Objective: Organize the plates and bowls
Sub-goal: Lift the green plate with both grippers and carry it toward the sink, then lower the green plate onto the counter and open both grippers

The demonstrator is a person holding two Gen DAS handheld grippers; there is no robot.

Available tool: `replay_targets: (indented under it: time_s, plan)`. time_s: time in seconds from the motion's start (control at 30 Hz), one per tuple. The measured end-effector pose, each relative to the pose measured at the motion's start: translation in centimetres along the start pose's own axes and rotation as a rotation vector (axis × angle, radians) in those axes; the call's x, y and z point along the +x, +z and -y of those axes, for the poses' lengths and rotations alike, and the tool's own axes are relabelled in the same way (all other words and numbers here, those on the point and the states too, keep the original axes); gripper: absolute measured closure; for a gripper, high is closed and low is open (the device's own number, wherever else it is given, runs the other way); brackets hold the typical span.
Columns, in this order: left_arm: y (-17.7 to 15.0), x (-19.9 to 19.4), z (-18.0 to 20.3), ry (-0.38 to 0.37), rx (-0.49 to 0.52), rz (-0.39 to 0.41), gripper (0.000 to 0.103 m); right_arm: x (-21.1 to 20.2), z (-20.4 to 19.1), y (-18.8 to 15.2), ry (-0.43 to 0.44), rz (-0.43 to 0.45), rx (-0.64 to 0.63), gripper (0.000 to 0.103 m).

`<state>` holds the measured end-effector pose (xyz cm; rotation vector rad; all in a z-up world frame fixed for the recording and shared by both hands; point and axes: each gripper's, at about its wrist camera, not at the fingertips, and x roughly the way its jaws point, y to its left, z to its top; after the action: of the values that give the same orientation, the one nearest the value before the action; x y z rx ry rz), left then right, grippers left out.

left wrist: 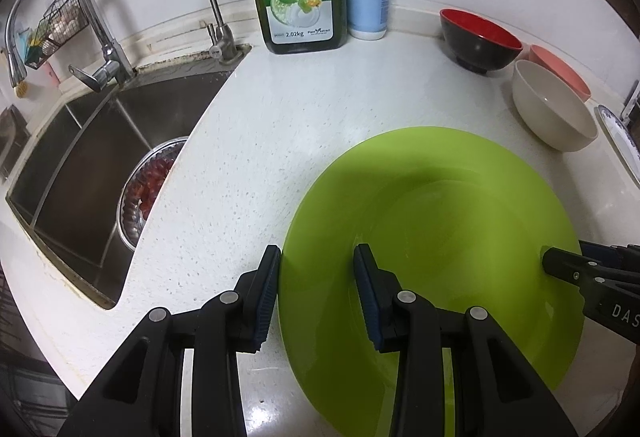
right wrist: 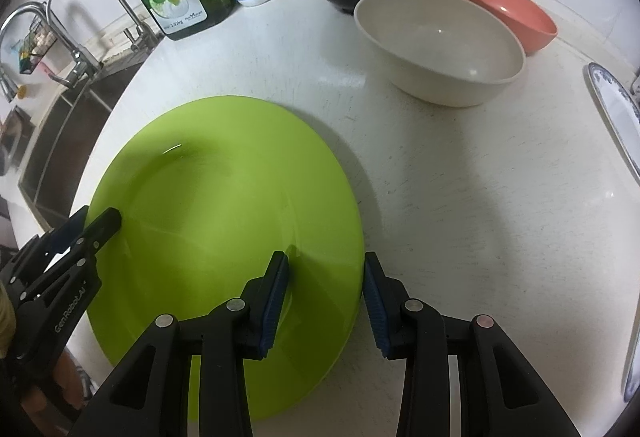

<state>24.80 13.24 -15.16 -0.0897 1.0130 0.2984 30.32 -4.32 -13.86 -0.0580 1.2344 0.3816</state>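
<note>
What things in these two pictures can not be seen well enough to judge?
- Blue-patterned plate: cut off by the right edge in both wrist views.
- Green plate: its near rim is hidden behind the right gripper and left gripper.
- Contents of the metal basin in the sink: half hidden by the counter edge, left wrist view.
- Wire rack items: too small.

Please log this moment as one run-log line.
left hand-held gripper: open, straddling green plate rim | right hand-held gripper: open, straddling opposite rim | plate flat on counter

Bare counter (left wrist: 240, 165) left of green plate (left wrist: 432, 237); bowls (right wrist: 440, 49) crowd back right; sink (left wrist: 80, 165) left.
</note>
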Motion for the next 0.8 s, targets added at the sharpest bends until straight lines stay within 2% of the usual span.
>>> replay_targets:
  time_s: [0.47,0.57,0.6,0.7,0.77,0.8]
  plan:
    - [0.2,0.9,-0.3,-0.030,0.003,-0.032,0.063,0.4,-0.6,0.2,-0.023,0.001,-0.017,0.064]
    - [0.3,0.6,-0.5,-0.051,0.001,-0.022,0.050,0.4,-0.7,0.2,-0.027,0.003,-0.021,0.063]
    - [0.4,0.4,-0.6,-0.046,0.001,-0.009,0.042,0.4,-0.8,0.2,-0.029,0.006,-0.022,0.063]
    - [0.8,-0.4,-0.6,-0.019,0.014,0.028,0.036,0.4,-0.8,0.0,-0.031,0.012,-0.014,0.062]
    - [1.0,-1.0,-0.5,-0.011,0.025,0.049,0.032,0.1,-0.7,0.0,-0.035,0.029,-0.006,0.050]
    - [1.1,-1.4,-0.4,-0.010,0.035,0.062,0.032,-0.3,-0.7,0.0,-0.039,0.046,-0.005,0.049]
